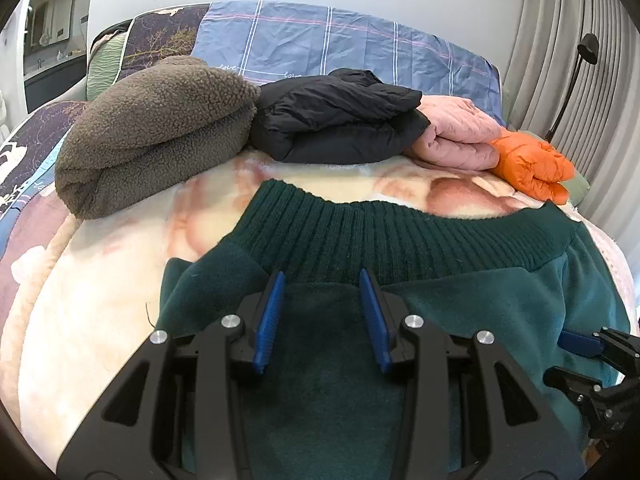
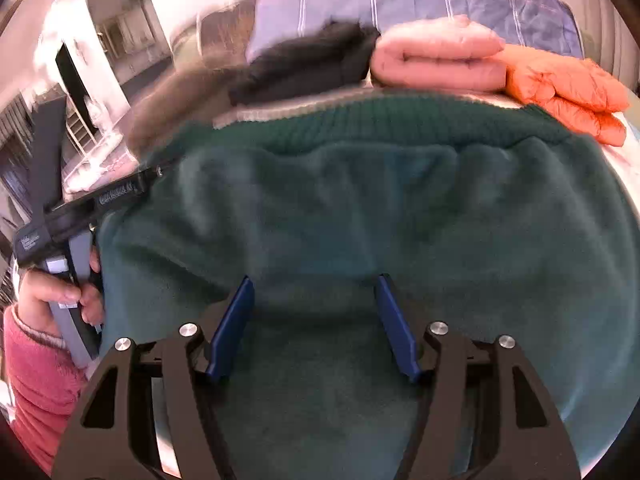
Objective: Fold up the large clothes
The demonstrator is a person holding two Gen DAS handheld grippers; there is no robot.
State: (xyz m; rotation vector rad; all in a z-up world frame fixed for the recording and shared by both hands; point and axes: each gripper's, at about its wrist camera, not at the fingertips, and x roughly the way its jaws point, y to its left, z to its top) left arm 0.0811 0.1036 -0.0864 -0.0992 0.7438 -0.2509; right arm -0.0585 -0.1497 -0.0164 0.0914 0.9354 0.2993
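- The dark green fleece sweater (image 1: 400,248) lies spread on the cream blanket (image 1: 100,300), its ribbed band at twelve o'clock from both tools.
- The left gripper (image 1: 322,280) hovers just short of that band, jaws parted, nothing between them.
- The right gripper (image 2: 314,284) is likewise spread wide and empty over the fleece; its view is blurred.
- Folded already at the far edge: brown fleece (image 1: 152,132), black jacket (image 1: 340,120), pink jacket (image 1: 460,136), orange jacket (image 1: 536,164).
- To fold cleanly, I'd pinch matching points of one edge, lift evenly, and lay it flat without dragging.
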